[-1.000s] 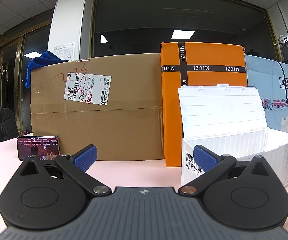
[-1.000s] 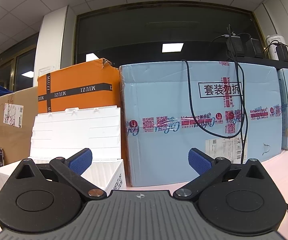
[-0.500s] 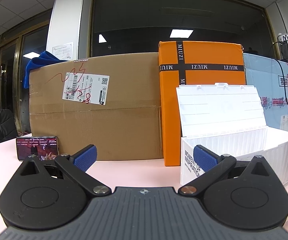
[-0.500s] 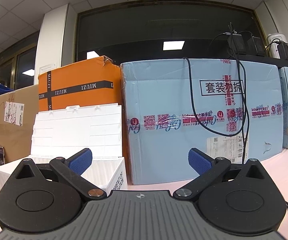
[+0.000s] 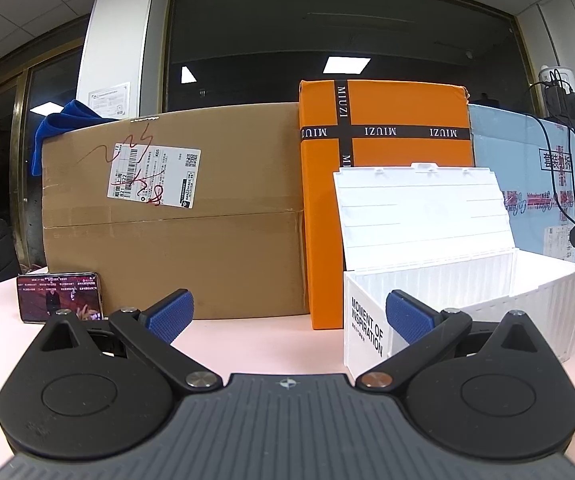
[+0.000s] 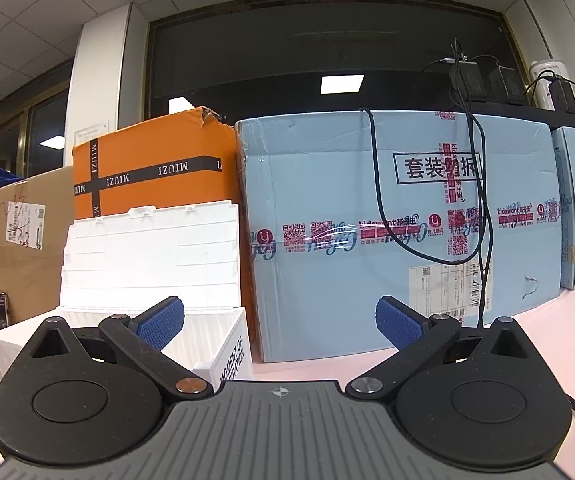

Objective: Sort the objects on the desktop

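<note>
A white container-style storage box point(image 5: 467, 284) with its lid standing open sits on the pink table, lettered "MOMENT OF INSPIRATION". It also shows at the left of the right wrist view point(image 6: 147, 280). My left gripper point(image 5: 289, 316) is open and empty, level with the box's front left corner. My right gripper point(image 6: 279, 324) is open and empty, just right of the box. A phone point(image 5: 58, 297) with a lit screen leans against the brown carton at the left.
A brown carton point(image 5: 175, 216), an orange MIUZI box point(image 5: 383, 152) and a light blue carton point(image 6: 399, 232) line the back of the table. Black cables point(image 6: 483, 208) hang over the blue carton. A blue cloth point(image 5: 59, 128) lies on the brown carton.
Both views have shifted slightly; the boxes sit a little lower and left in the left wrist view. Both grippers stay open and empty.
</note>
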A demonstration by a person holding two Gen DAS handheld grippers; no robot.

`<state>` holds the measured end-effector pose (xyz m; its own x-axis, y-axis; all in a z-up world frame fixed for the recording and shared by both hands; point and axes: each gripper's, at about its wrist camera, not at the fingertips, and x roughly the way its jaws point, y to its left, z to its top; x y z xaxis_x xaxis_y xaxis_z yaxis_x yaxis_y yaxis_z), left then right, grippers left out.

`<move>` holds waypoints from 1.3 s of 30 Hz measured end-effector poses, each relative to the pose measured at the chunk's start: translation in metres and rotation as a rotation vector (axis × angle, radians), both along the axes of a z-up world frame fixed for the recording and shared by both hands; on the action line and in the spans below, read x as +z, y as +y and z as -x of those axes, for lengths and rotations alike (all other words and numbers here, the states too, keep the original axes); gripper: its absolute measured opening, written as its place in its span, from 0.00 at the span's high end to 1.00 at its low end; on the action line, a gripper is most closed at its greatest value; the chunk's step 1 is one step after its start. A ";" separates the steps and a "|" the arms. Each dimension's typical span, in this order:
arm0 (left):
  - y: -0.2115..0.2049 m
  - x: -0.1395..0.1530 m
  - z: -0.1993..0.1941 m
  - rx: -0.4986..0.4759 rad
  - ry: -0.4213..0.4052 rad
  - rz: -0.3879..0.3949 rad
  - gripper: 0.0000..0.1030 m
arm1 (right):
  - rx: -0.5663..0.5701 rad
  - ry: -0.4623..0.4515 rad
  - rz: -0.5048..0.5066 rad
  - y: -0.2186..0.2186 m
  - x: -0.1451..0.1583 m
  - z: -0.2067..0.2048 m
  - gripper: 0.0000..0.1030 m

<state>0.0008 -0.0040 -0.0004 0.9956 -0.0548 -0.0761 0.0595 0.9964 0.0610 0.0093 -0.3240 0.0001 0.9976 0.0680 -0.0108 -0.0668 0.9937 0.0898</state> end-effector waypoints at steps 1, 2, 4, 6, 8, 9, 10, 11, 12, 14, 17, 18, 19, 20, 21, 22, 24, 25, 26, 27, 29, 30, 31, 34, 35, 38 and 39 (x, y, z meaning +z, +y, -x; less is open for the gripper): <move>0.000 0.000 0.000 -0.001 0.002 0.000 0.00 | 0.000 -0.001 0.001 0.000 0.000 0.001 0.00; 0.000 0.000 0.000 -0.001 0.003 0.000 0.00 | -0.001 0.001 0.003 0.000 0.000 0.001 0.00; 0.000 0.000 0.001 0.008 0.002 0.000 0.00 | -0.005 0.005 0.008 0.001 0.000 0.002 0.00; 0.001 0.000 0.003 0.015 0.001 0.003 0.00 | -0.008 0.010 0.015 0.002 0.001 0.004 0.00; 0.003 0.000 0.005 0.008 0.004 0.012 0.00 | -0.003 0.017 0.022 0.004 0.001 0.006 0.00; 0.003 0.000 0.006 -0.004 0.008 0.017 0.00 | 0.002 0.022 0.024 0.004 0.001 0.007 0.00; 0.004 0.000 0.006 -0.018 0.016 0.021 0.00 | 0.007 0.026 0.025 0.005 0.001 0.008 0.00; 0.004 0.001 0.008 -0.032 0.025 0.023 0.00 | 0.013 0.028 0.026 0.005 0.001 0.010 0.00; 0.004 0.001 0.009 -0.037 0.030 0.023 0.00 | 0.016 0.029 0.026 0.005 0.001 0.012 0.00; 0.004 0.001 0.013 -0.036 0.029 0.020 0.00 | 0.021 0.031 0.026 0.005 0.001 0.016 0.00; 0.005 0.001 0.021 -0.018 0.007 0.025 0.00 | 0.027 0.030 0.028 0.005 0.001 0.023 0.00; 0.005 0.001 0.024 -0.007 0.000 0.025 0.00 | 0.028 0.028 0.030 0.005 0.001 0.025 0.00; 0.006 0.001 0.025 -0.004 -0.003 0.026 0.00 | 0.030 0.026 0.033 0.005 0.001 0.028 0.00; 0.006 0.002 0.026 -0.010 -0.003 0.028 0.00 | 0.035 0.024 0.035 0.006 0.001 0.030 0.00; 0.007 0.002 0.028 -0.016 -0.002 0.030 0.00 | 0.040 0.023 0.038 0.006 0.001 0.032 0.00; 0.007 0.002 0.029 -0.021 -0.002 0.031 0.00 | 0.044 0.021 0.042 0.007 0.002 0.033 0.00; 0.007 0.002 0.032 -0.023 -0.008 0.026 0.00 | 0.051 0.019 0.052 0.009 0.002 0.036 0.00; 0.006 0.003 0.033 -0.024 -0.012 0.024 0.00 | 0.055 0.018 0.057 0.009 0.002 0.038 0.00; 0.006 0.003 0.035 -0.027 -0.013 0.021 0.00 | 0.059 0.018 0.063 0.010 0.002 0.039 0.00; 0.006 0.003 0.035 -0.034 -0.007 0.017 0.00 | 0.066 0.019 0.070 0.011 0.002 0.041 0.00; 0.005 0.005 0.036 -0.052 0.003 -0.004 0.00 | 0.085 0.026 0.090 0.014 0.003 0.043 0.00; 0.004 0.006 0.037 -0.061 0.008 -0.019 0.00 | 0.097 0.031 0.105 0.016 0.003 0.044 0.00; 0.003 0.007 0.038 -0.071 0.011 -0.034 0.00 | 0.112 0.036 0.123 0.018 0.003 0.046 0.00; 0.002 0.013 0.042 -0.098 0.001 -0.059 0.00 | 0.160 0.043 0.180 0.024 0.003 0.052 0.00; 0.002 0.014 0.044 -0.112 0.000 -0.066 0.00 | 0.178 0.045 0.199 0.025 0.003 0.054 0.00; -0.001 0.018 0.049 -0.158 -0.006 -0.121 0.00 | 0.221 0.064 0.247 0.030 0.003 0.060 0.00; -0.003 0.018 0.052 -0.176 -0.012 -0.156 0.00 | 0.235 0.073 0.267 0.032 0.003 0.063 0.00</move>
